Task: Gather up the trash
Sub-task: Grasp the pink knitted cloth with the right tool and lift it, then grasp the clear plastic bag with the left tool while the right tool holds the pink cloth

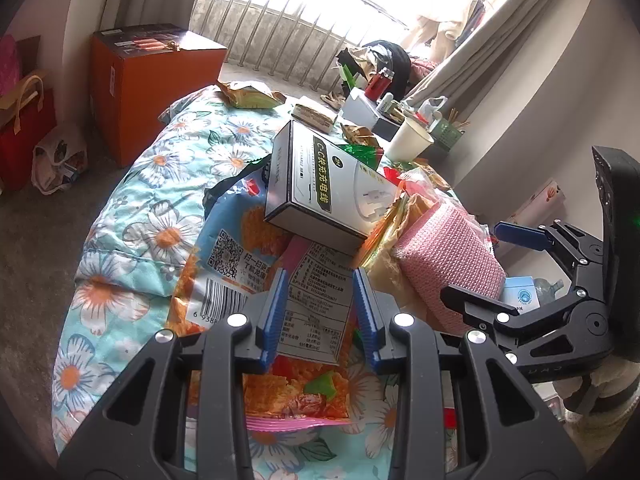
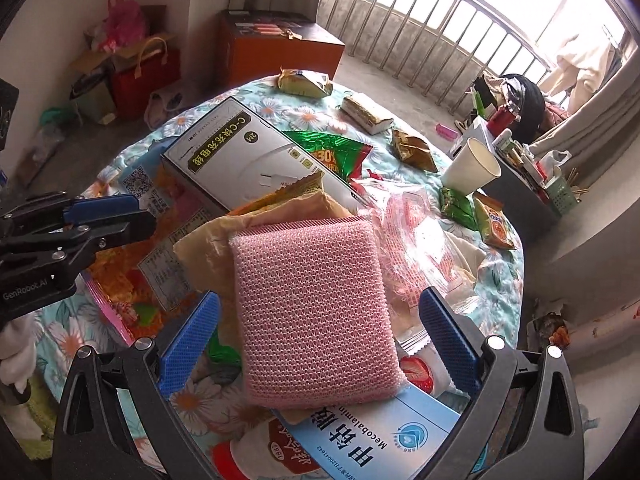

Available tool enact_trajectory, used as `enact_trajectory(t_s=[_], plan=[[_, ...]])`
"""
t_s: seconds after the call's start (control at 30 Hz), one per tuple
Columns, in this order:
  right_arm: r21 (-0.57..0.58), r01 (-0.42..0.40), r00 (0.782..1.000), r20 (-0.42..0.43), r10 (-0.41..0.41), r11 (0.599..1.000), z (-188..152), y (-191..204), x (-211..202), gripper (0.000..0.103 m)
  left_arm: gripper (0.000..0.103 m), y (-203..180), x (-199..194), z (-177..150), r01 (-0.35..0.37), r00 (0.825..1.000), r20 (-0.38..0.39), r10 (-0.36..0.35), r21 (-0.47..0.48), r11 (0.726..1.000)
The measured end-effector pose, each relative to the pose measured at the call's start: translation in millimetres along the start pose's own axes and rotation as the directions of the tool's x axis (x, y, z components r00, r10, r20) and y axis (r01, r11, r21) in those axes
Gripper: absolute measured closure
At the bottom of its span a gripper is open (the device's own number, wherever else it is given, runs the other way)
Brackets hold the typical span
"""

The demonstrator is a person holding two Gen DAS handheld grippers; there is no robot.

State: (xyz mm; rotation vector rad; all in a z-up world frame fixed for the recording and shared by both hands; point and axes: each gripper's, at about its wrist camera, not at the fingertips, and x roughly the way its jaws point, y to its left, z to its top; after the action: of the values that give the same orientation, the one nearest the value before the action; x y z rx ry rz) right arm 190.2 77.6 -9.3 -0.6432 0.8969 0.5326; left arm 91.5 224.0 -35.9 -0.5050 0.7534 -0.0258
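Note:
A round table under a floral cloth [image 1: 132, 240] is heaped with trash. My left gripper [image 1: 320, 272] hovers open over an orange snack bag [image 1: 224, 276]; the bag's white nutrition label lies flat in the gap between the blue pads [image 1: 276, 312], which do not press on it. A white cable box [image 1: 320, 188] rests on the bag's far end. My right gripper [image 2: 320, 298] is wide open, with a pink mesh sponge [image 2: 312, 312] between its pads [image 2: 192, 336] and a gap on both sides. The sponge lies on crumpled wrappers and a blue medicine box [image 2: 380, 436].
A paper cup [image 2: 472, 168], green and yellow snack wrappers [image 2: 332, 152] and a green basket [image 2: 564, 196] crowd the far side of the table. On the floor beyond stand an orange box [image 1: 152, 88] and a red bag [image 1: 24, 132]. Window railing and a curtain [image 1: 480, 48] lie behind.

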Motion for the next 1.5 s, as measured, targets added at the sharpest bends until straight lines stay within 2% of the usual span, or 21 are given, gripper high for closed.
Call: enact_trajectory(t_s=[0.1,0.2,0.47,0.6,0.73,0.87,1.0,1.07,1.13,1.2,1.33,1.37,1.4,1.5], plan=[[0.003,0.0,1.0,-0.01,0.0,1.0,1.4,0.0,3.9,0.008,0.071,1.8,-1.2,-0.5,0.003,1.0,0.002,-0.003,-0.002,1.0],[0.026,-0.032,0.999,-0.016,0.032,0.999,0.9,-3.1,4.8,0.026,0.072,3.2,-1.8,-0.4,0.004,1.0,0.005,-0.004,-0.005,1.0],[0.105,-0.068,0.997,0.042,0.063,0.992,-6.2,-17.2,-15.1,0.03,0.071,-0.5,-3.0,-2.9,0.016,1.0,-0.002,-0.016,-0.004,1.0],[0.181,-0.11,0.99,0.112,0.091,0.977,-13.4,-33.1,-35.7,0.031,0.071,-5.3,-3.7,-4.4,0.027,1.0,-0.007,-0.027,0.002,1.0],[0.285,-0.202,0.961,0.244,0.133,0.937,-30.4,-57.3,-66.5,0.031,0.06,-9.7,-4.9,-5.9,0.054,0.998,-0.018,-0.054,0.011,0.998],[0.414,-0.248,0.936,0.337,0.105,0.876,-56.1,-84.1,-89.2,0.031,0.059,-19.2,-5.8,-6.1,0.07,0.997,-0.018,-0.069,0.042,0.997],[0.532,-0.291,0.917,0.391,0.074,0.795,-87.5,-112.3,-102.3,0.031,0.058,-31.5,-7.8,7.8,0.098,0.995,-0.005,-0.097,0.079,0.992],[0.574,-0.309,0.908,0.414,0.057,0.758,-102.7,-124.5,-106.3,0.031,0.057,-39.4,-7.9,21.4,0.136,0.991,-0.01,-0.135,0.094,0.986],[0.609,-0.315,0.904,0.426,0.035,0.728,-115.9,-134.3,-108.4,0.031,0.051,-49.8,-5.4,36.5,0.181,0.984,-0.028,-0.179,0.109,0.978],[0.634,-0.318,0.901,0.433,0.016,0.705,-127.4,-141.1,-108.8,0.031,0.05,-59.6,1.7,50.2,0.241,0.969,-0.068,-0.236,0.091,0.966],[0.666,-0.338,0.897,0.443,0.012,0.665,-146.5,-149.7,-102.8,0.031,0.05,-77.2,29.3,64.2,0.366,0.912,-0.187,-0.365,-0.032,0.93],[0.673,-0.336,0.897,0.441,0.007,0.659,-150.9,-151.4,-100.8,0.031,0.051,-82.3,35.5,64.9,0.373,0.905,-0.2,-0.375,-0.048,0.927],[0.678,-0.337,0.897,0.441,0.006,0.654,-155.4,-153.4,-98.9,0.031,0.051,-89.0,39.3,65.6,0.367,0.909,-0.198,-0.366,-0.032,0.93],[0.691,-0.353,0.894,0.449,0.008,0.631,-168.4,-160.7,-93.5,0.031,0.051,-116.7,45.5,62.8,0.304,0.941,-0.193,-0.277,0.125,0.944]])
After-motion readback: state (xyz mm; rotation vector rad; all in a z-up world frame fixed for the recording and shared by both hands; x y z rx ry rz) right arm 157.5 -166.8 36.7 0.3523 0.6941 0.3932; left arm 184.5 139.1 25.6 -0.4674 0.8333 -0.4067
